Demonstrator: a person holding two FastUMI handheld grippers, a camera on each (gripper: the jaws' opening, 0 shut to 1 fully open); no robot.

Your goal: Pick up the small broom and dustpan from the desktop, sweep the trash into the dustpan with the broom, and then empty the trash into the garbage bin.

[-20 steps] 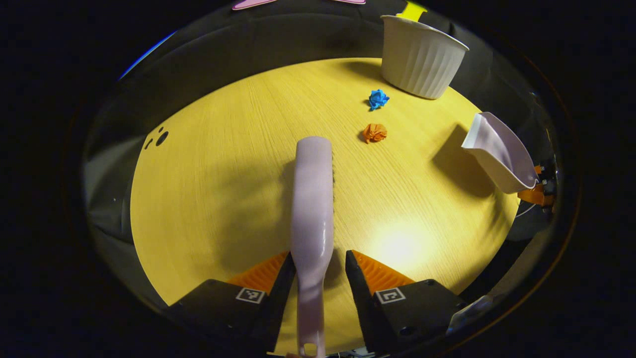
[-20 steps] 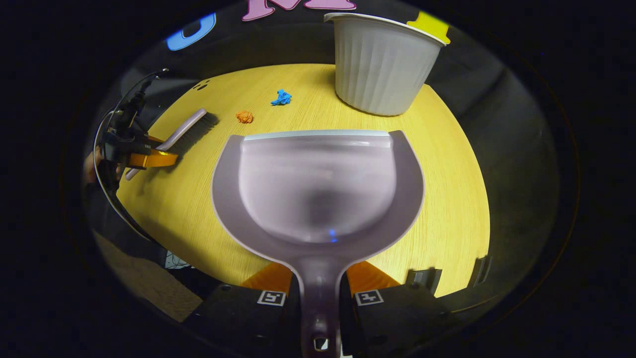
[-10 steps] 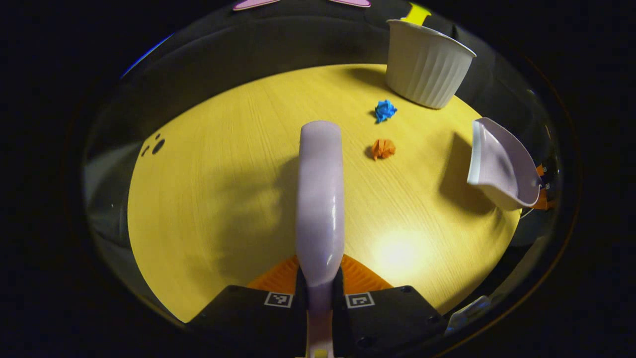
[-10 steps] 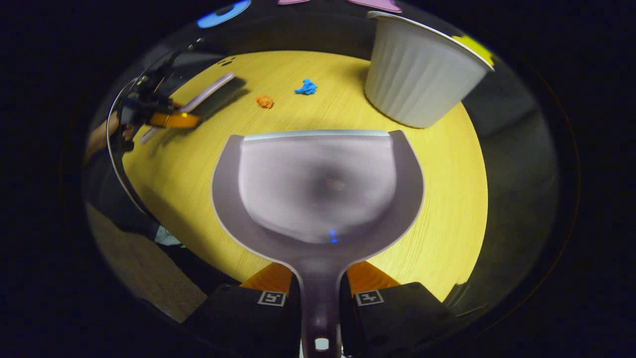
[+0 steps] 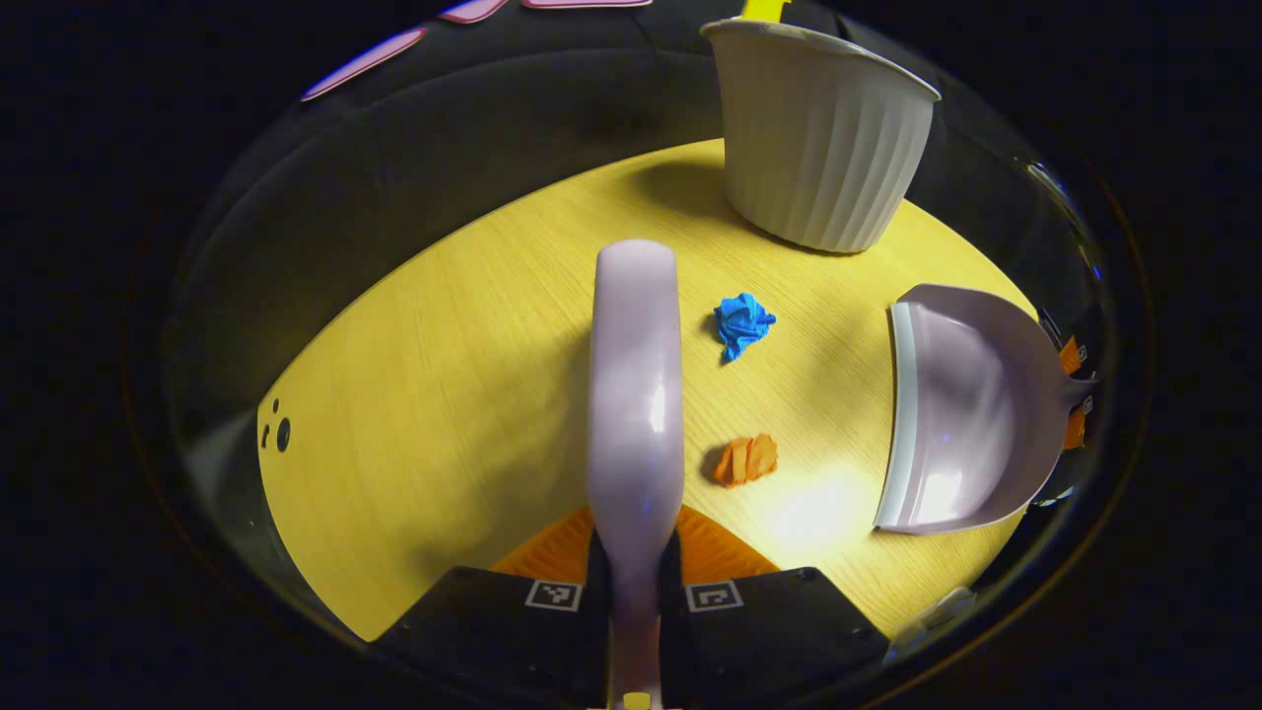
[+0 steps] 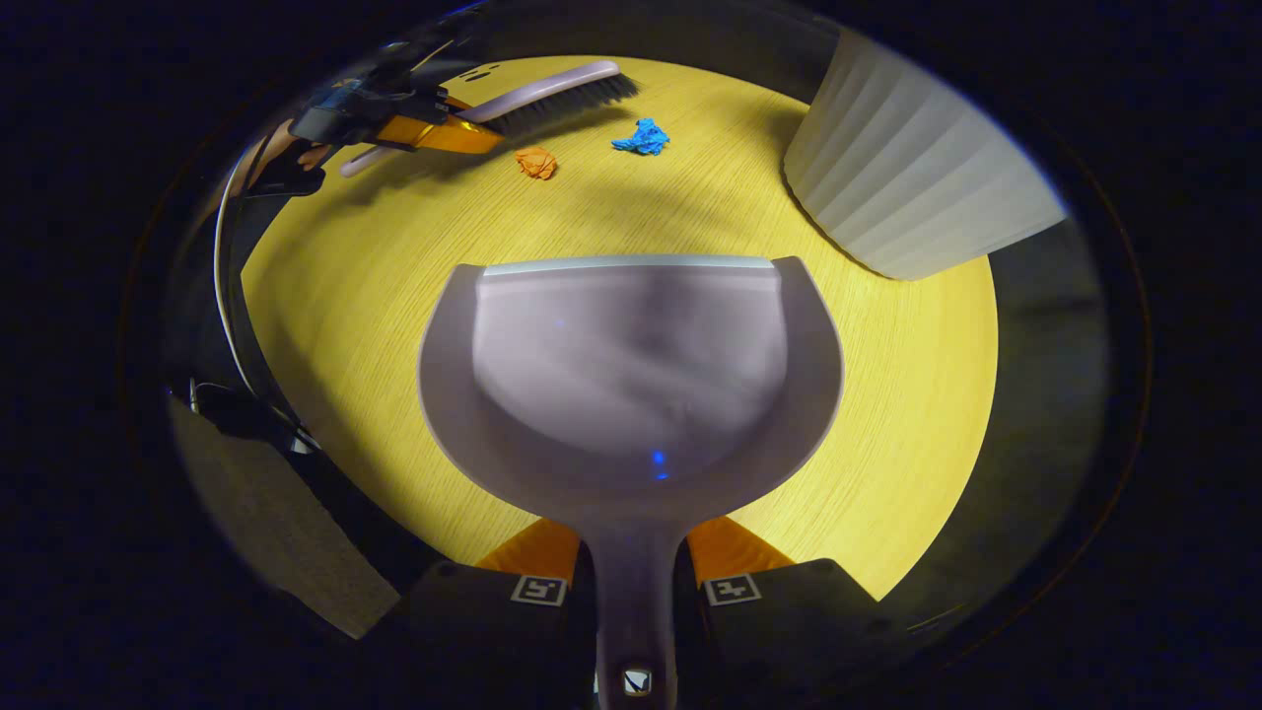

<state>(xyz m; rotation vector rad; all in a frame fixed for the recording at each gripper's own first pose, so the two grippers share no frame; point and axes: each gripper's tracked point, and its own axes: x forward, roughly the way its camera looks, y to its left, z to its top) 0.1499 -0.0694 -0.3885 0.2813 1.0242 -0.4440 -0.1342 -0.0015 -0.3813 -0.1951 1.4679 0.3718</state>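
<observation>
The left gripper (image 5: 636, 582) is clamped on the handle of the small lilac plastic broom (image 5: 636, 394), which runs straight ahead of its fingers above the round yellow wood-grain desktop (image 5: 444, 394). Just right of the broom lie the crumpled orange paper scrap (image 5: 746, 460), nearer the fingers, and the crumpled blue paper scrap (image 5: 742, 323), farther out.

The right gripper (image 6: 636, 582) is closed on the handle of the lilac plastic dustpan (image 6: 631, 375), whose pale front lip faces the two scraps, well apart from them. The ribbed white plastic garbage bin (image 6: 907, 187) stands ahead and to the right of the pan.

The sweep has not begun, I judge. The likely trouble: the light paper balls may roll past the pan's sides if the stroke is fast, or slip under the lip if the pan is tilted off the desktop. The broom could also twist in the narrow grip when its bristles drag.
</observation>
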